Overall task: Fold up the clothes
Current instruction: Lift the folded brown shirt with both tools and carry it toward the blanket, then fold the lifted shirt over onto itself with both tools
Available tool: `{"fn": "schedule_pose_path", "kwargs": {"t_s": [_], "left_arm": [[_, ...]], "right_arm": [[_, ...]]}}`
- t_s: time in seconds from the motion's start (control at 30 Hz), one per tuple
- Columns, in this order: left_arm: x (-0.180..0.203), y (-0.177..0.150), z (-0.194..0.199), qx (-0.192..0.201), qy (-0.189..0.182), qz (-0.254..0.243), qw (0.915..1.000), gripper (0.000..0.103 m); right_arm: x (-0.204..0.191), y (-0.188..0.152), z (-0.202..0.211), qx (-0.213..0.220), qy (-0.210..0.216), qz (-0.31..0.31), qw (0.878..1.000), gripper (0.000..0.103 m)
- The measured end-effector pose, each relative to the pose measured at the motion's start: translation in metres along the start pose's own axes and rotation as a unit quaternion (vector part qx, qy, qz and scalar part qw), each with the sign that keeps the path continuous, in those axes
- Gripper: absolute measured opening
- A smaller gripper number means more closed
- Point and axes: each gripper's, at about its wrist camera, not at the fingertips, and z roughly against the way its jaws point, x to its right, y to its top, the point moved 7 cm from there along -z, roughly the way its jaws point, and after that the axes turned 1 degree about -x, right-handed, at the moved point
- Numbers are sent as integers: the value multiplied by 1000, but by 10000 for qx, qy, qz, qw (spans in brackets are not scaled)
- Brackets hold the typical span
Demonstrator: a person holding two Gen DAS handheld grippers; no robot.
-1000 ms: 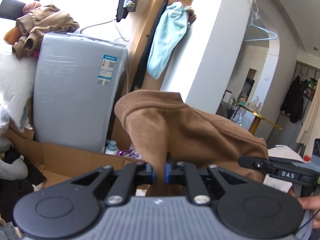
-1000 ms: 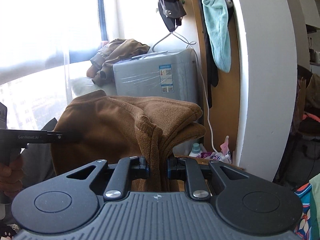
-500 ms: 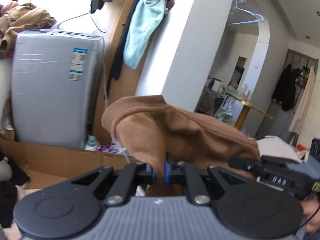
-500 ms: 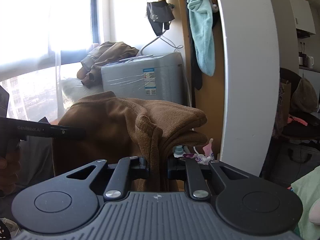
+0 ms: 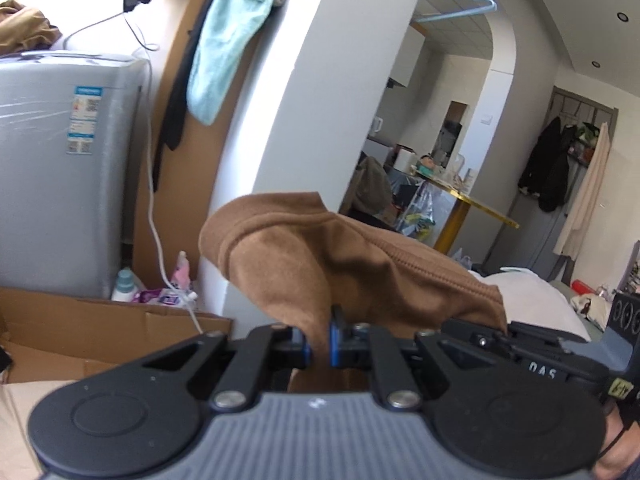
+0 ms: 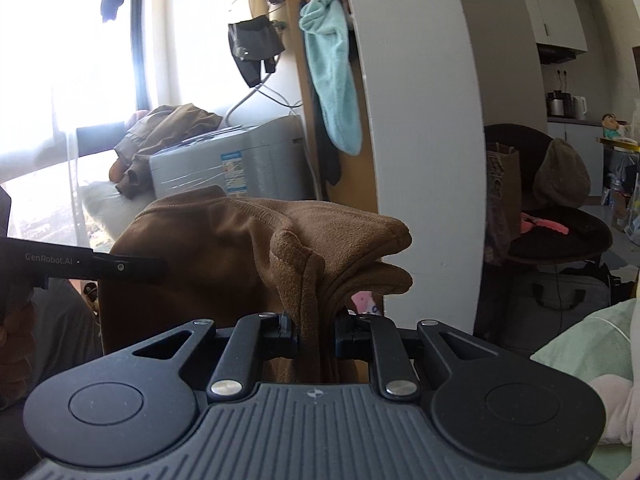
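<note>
A brown fleece garment (image 5: 320, 264) hangs in the air between both grippers. My left gripper (image 5: 318, 344) is shut on one bunched edge of it, the fabric pinched between the blue pads. In the right wrist view the same brown garment (image 6: 224, 264) drapes leftward, and my right gripper (image 6: 316, 332) is shut on a thick fold of it. The right gripper's body (image 5: 540, 360) shows at the lower right of the left wrist view, holding the far edge. The left gripper's finger (image 6: 92, 266) reaches in from the left of the right wrist view.
A grey washing machine (image 5: 60, 168) stands at left with brown clothes on top, cardboard (image 5: 100, 328) on the floor before it. A white pillar (image 6: 420, 140) rises ahead, with a light-blue towel (image 6: 332, 80) hanging beside it. A bed with white bedding (image 5: 532, 300) lies at right.
Both grippers have swung to the right with the garment; the washing machine has slid left in both views and the room beyond the pillar has come into view. Both grips are unchanged.
</note>
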Motion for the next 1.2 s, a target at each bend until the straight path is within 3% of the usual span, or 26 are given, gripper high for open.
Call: {"fn": "schedule_pose_path", "kwargs": {"t_s": [0.43,0.7,0.8,1.2], "left_arm": [[21,-33,-92,-249,-317,-375,9985,10],[9,-86,-167,-466,-415,-433,9971,10],[2,-101,-191,-383,-442,-580,9966,10],[-31,-161,-277,-230,-519,-192,9982,10]], "right_arm": [[93,-35,-36,33,-786,-469,9958,15],[133,-90,-87,-156,-1325,-532,9896,15],[147,-111,-106,-207,-1490,-511,9873,15],[204,-177,-167,-237,-1917,-598,9793,15]]}}
